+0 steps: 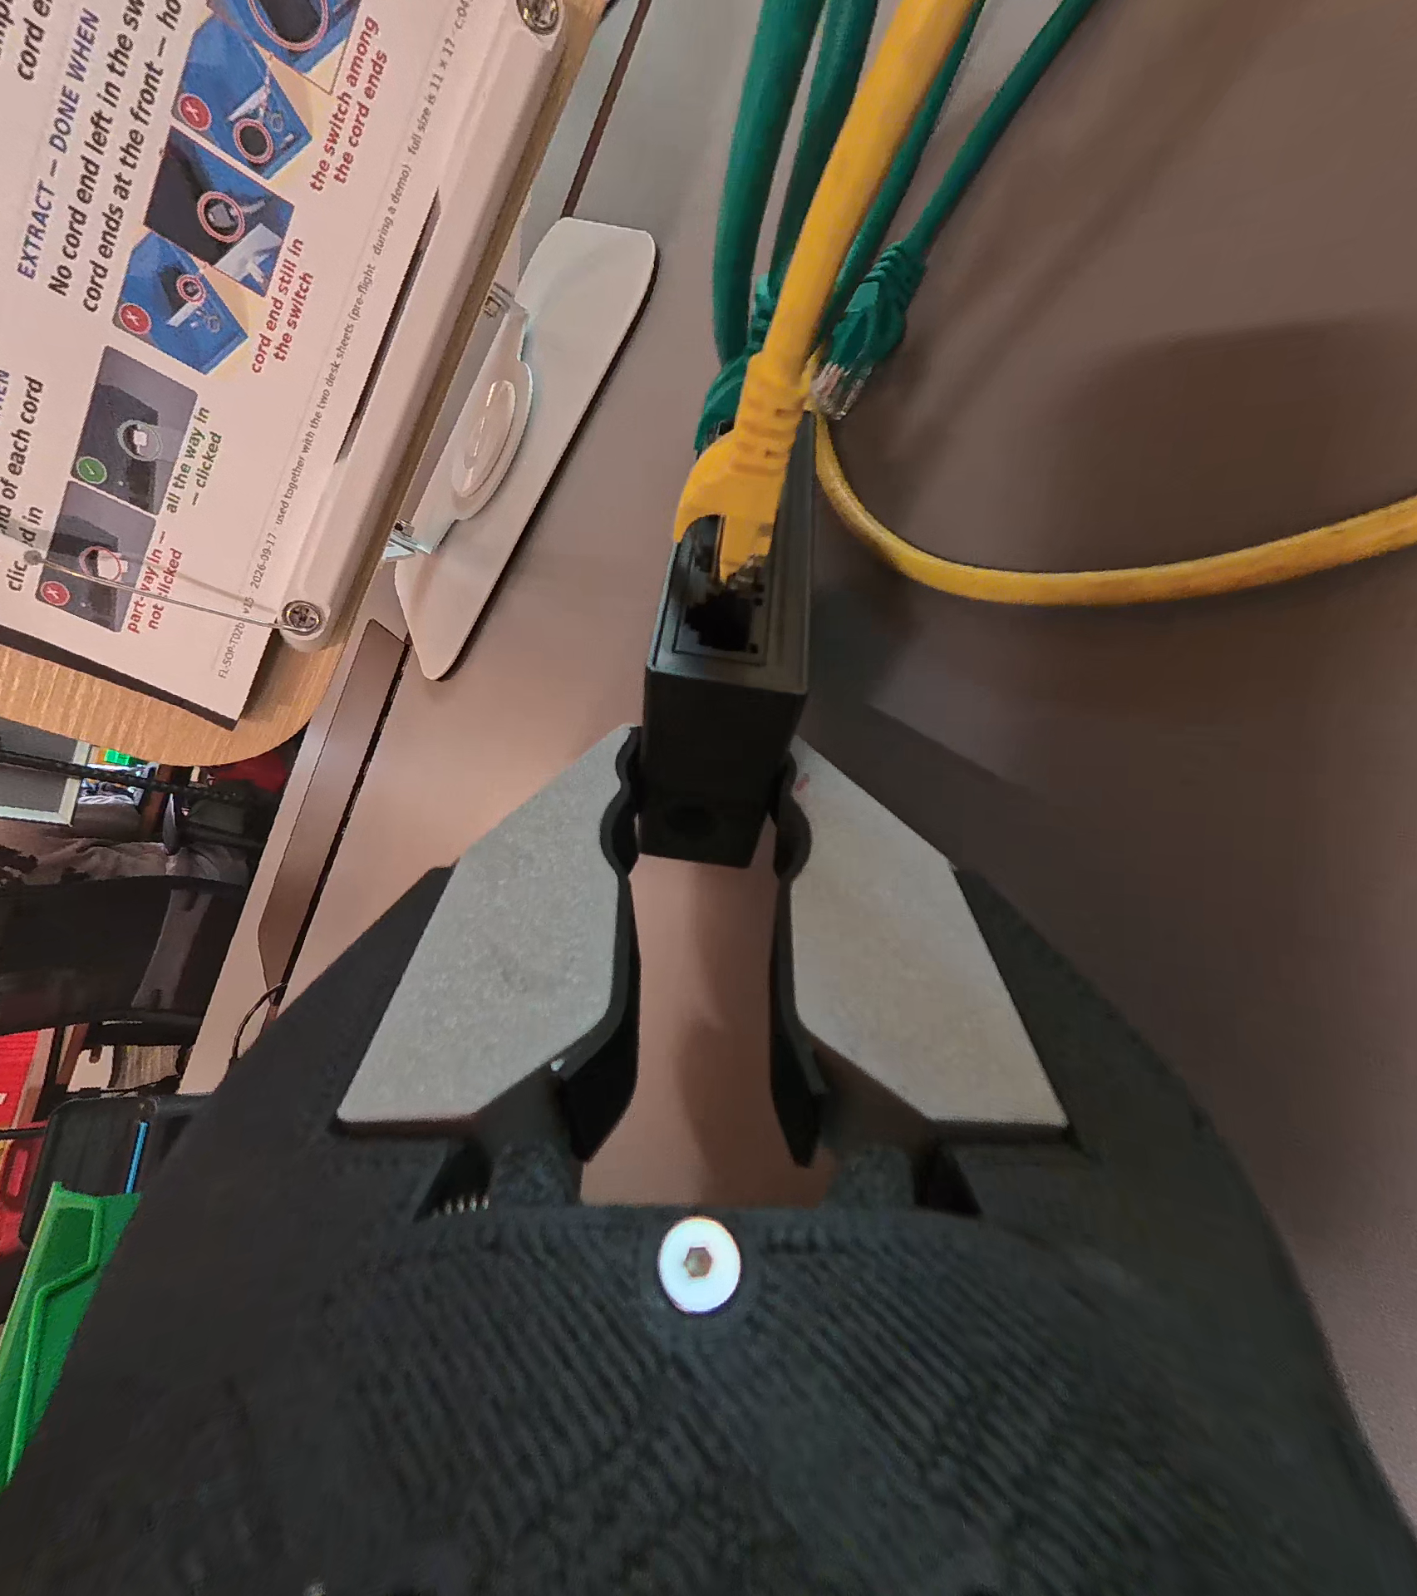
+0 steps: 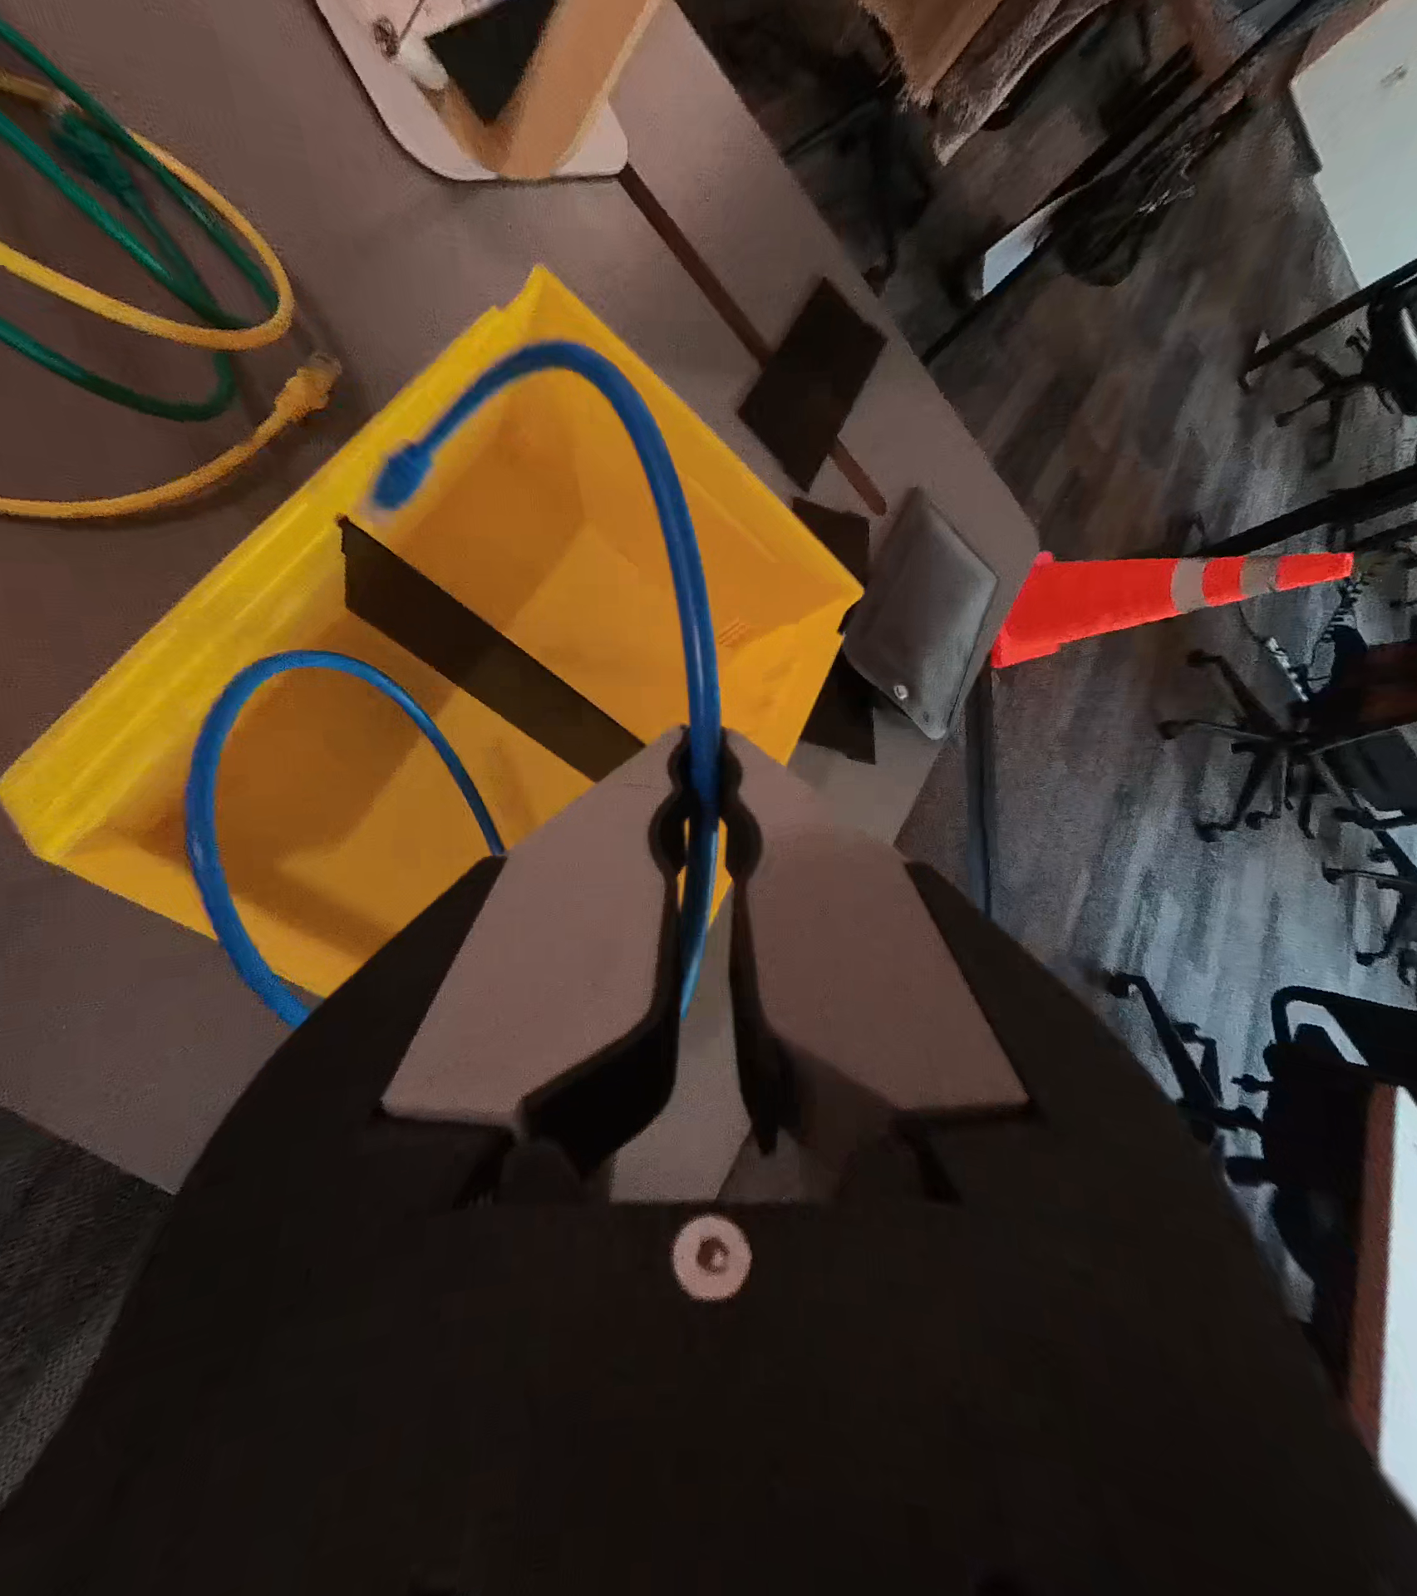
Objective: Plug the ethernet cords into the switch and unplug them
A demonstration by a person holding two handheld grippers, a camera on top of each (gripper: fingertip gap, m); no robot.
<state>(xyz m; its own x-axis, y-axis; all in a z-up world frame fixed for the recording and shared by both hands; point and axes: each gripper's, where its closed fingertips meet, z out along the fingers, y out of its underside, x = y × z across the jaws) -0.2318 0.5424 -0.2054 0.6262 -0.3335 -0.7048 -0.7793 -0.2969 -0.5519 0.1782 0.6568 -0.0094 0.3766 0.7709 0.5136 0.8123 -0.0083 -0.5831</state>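
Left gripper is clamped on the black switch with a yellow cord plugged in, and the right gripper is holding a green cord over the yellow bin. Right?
Not quite: the cord in the right gripper is blue, not green, as the right wrist view shows; the blue cord arcs over the yellow bin. The rest holds: the left gripper clamps the black switch, with a yellow cord plugged in.

The switch (image 1: 722, 691) is black; a yellow cord (image 1: 782, 363) and green cords (image 1: 774, 129) lie over the brown counter (image 1: 1205, 259). A blue cord (image 2: 670, 518) arcs above a yellow bin (image 2: 126, 777) with a black divider (image 2: 480, 648). The cone (image 2: 1136, 596) is orange, banded grey.
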